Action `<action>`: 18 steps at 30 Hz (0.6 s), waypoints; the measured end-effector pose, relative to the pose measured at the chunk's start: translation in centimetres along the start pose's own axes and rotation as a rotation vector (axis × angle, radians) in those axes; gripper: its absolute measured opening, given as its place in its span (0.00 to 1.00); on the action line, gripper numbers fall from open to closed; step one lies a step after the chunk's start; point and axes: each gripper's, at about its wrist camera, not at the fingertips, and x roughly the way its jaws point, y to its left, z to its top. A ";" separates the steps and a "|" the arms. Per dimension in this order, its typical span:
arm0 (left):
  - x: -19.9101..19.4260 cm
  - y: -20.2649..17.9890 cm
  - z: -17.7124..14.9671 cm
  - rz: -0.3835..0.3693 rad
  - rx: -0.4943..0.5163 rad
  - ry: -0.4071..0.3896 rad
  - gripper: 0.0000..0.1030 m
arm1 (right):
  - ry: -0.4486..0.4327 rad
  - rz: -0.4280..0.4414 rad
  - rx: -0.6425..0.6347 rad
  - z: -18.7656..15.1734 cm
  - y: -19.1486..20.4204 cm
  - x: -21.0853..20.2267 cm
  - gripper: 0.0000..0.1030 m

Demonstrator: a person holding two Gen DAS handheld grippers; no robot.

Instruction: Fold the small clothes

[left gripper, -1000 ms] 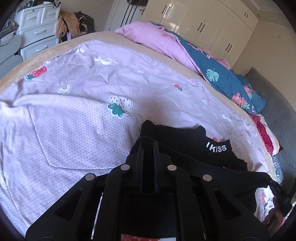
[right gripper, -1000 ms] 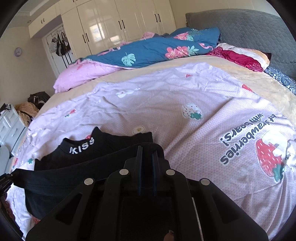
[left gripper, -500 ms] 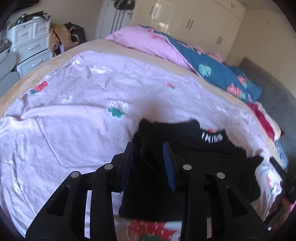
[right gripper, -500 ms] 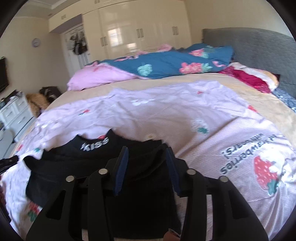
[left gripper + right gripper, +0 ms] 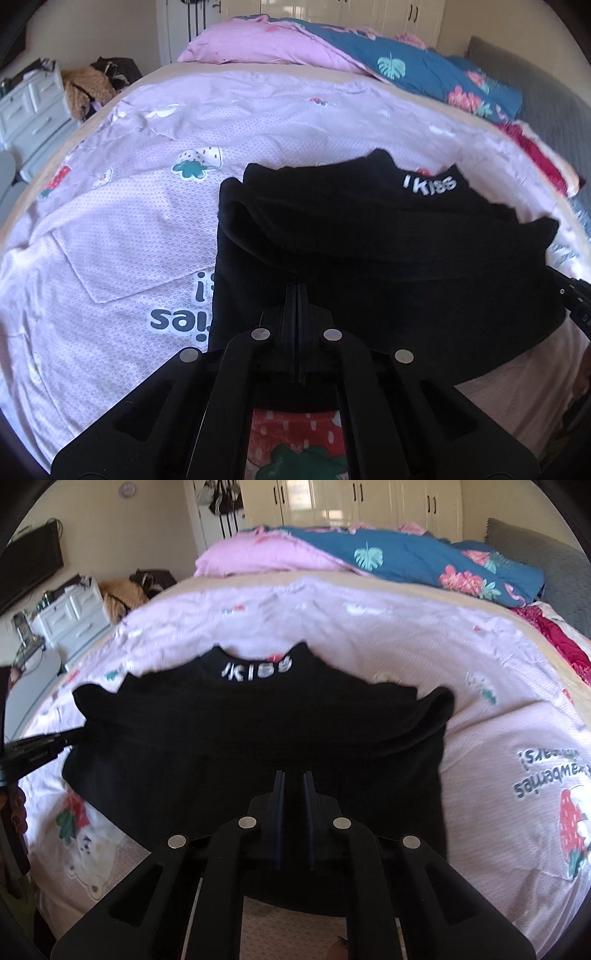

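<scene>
**Fold the little black top neatly**

The small black cloth top with white letters on its collar lies flat on the pink bedspread with strawberry pictures, near the close edge of the bed. One part is already laid over another.

The left gripper has its fingers pressed together, right at the near hem. I cannot tell if cloth is pinched between them. The right gripper has a small gap between its fingers, and they sit over the black cloth.

To fold well, I think both should grab the hem at the same time, lift evenly, and lay it straight toward the collar.

The left view shows a thick rolled edge on the top's left side. The right view shows the whole collar and both shoulders.
</scene>
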 end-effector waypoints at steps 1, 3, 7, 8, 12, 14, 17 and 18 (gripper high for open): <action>0.3 -0.1 0.0 0.005 0.002 0.003 0.00 | 0.012 -0.006 0.001 0.0 0.0 0.5 0.09; 1.1 -0.3 0.2 0.019 0.007 0.011 0.00 | 0.029 -0.025 0.002 0.0 0.1 1.5 0.09; 2.2 -0.7 0.8 0.056 0.034 0.004 0.00 | 0.040 -0.048 0.014 0.4 -0.1 3.0 0.09; 2.4 -0.8 1.0 0.061 0.037 0.005 0.00 | 0.040 -0.053 0.016 0.6 -0.2 3.4 0.08; 3.5 -0.6 1.7 0.068 0.037 0.003 0.00 | 0.043 -0.061 0.018 1.6 -0.4 4.9 0.08; 4.2 -0.5 2.1 0.060 0.028 0.000 0.00 | 0.042 -0.048 0.042 2.1 -0.8 5.4 0.08; 4.7 -0.3 2.6 0.051 0.020 -0.015 0.00 | 0.032 -0.019 0.084 3.1 -1.6 5.7 0.08; 4.9 -0.2 2.9 0.047 0.008 -0.018 0.00 | 0.026 -0.014 0.095 3.3 -1.8 5.8 0.08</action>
